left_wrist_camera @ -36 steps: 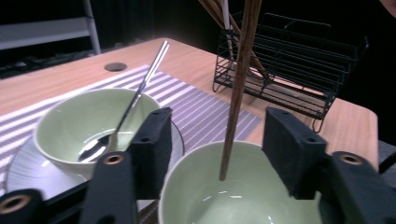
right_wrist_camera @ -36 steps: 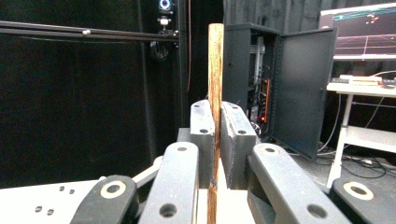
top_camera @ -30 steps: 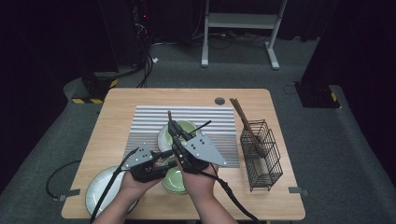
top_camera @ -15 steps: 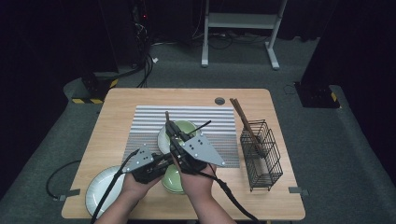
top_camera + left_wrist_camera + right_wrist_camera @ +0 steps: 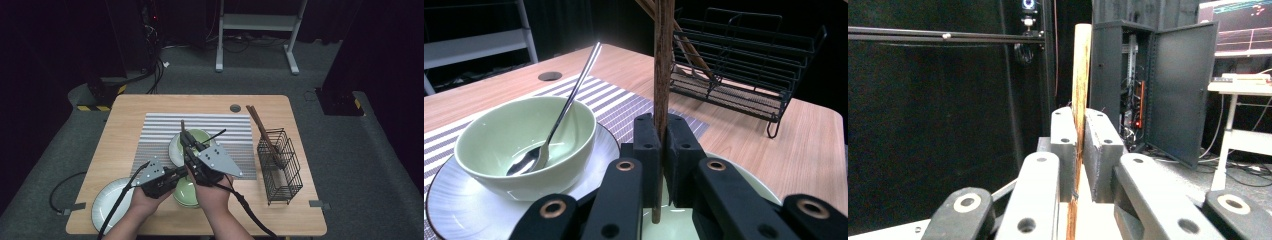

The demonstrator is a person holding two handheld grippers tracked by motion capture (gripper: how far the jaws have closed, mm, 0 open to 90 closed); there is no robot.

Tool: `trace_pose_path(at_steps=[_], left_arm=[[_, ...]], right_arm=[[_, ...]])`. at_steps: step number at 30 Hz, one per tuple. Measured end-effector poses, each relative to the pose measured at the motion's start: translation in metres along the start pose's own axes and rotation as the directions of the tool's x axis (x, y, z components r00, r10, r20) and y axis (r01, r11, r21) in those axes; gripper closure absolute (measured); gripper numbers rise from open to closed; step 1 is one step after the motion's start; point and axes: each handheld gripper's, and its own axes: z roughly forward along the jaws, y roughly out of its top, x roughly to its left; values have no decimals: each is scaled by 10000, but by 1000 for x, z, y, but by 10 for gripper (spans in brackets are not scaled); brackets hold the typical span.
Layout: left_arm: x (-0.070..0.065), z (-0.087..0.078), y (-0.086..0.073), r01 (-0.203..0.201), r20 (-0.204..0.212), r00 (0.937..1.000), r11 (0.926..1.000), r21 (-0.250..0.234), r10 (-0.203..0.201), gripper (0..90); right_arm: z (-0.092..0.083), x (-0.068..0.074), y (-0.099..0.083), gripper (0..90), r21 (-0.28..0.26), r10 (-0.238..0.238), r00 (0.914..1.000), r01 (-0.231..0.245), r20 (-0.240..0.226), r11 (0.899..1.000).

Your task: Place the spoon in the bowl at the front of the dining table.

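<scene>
A brown wooden chopstick (image 5: 183,129) stands nearly upright above the table's front middle, held by both grippers. My right gripper (image 5: 186,142) is shut on the chopstick (image 5: 1080,75) higher up, its pads (image 5: 1063,150) pressed on either side. My left gripper (image 5: 184,171) comes in from the left and has just been closing; its pads (image 5: 646,150) now clamp the lower part of the chopstick (image 5: 663,75). The stick's lower end hangs over a pale green bowl (image 5: 186,196) near the front edge.
A second green bowl (image 5: 524,135) with a metal spoon (image 5: 569,100) sits on a white plate (image 5: 454,210) on the striped mat (image 5: 160,135). A black wire rack (image 5: 280,167) with more chopsticks (image 5: 259,127) stands at the right. Another plate (image 5: 107,205) lies front left.
The left gripper's jaws have closed onto the lower part of the chopstick. Both hands have stayed where they were.
</scene>
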Motion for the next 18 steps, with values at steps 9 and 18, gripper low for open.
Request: trace_pose_path(at_steps=[9,18], left_arm=[[1,-6,4,224,153,9996,9993,-301,-219,849],[2,-13,5,414,235,9989,9980,-486,-403,848]], right_arm=[[-2,-12,1,742,135,138,9997,-141,212,9998],[-1,-18,-6,693,272,193,9993,-202,334,9994]])
